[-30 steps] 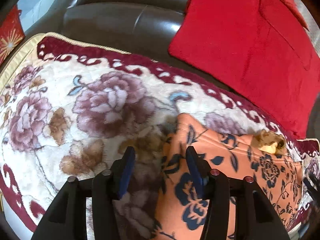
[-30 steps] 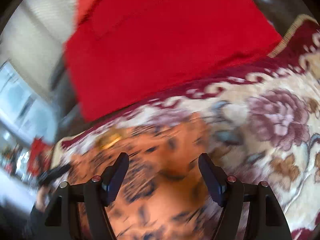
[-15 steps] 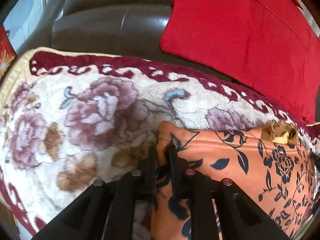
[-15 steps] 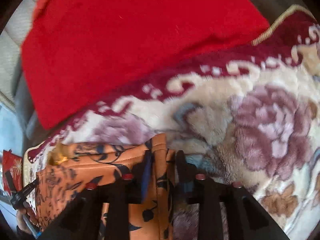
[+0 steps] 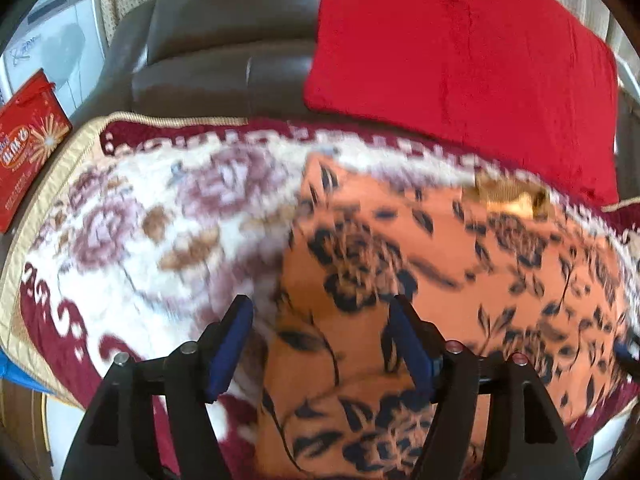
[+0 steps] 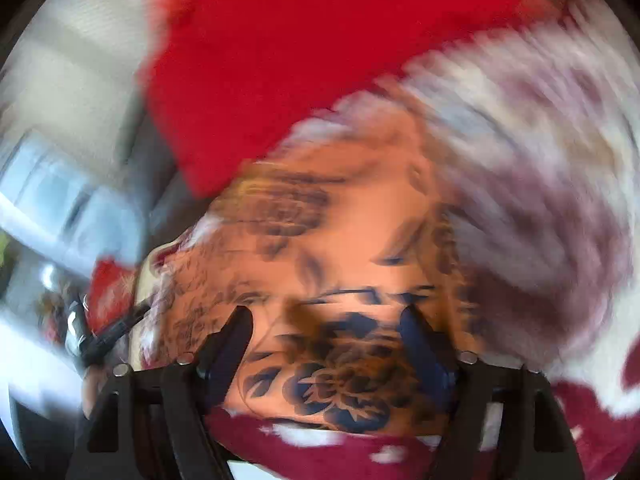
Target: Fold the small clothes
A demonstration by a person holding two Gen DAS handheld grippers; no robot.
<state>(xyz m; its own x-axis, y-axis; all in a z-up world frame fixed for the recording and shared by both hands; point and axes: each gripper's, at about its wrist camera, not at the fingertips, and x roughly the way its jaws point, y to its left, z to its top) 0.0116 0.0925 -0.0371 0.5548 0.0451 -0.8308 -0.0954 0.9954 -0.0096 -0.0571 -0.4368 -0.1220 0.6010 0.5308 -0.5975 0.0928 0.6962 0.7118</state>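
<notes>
An orange garment with a dark blue flower print (image 5: 420, 264) lies spread on a flowered blanket (image 5: 132, 216) on a sofa. It has a small brown-yellow trim (image 5: 506, 196) at its far edge. My left gripper (image 5: 320, 344) is open and empty above the garment's left edge. In the blurred right wrist view the same garment (image 6: 340, 264) lies under my right gripper (image 6: 326, 344), which is open and empty. The other gripper (image 6: 96, 340) shows at the left of that view.
A large red cushion (image 5: 460, 60) leans on the dark leather sofa back (image 5: 224, 52) behind the blanket; it also shows in the right wrist view (image 6: 304, 48). A red packet (image 5: 28, 140) lies off the blanket's left edge.
Half a second ago both grippers were shut on the garment's corners. Now both are open and drawn back, and the garment lies flat on the blanket. Both views are blurred by motion.
</notes>
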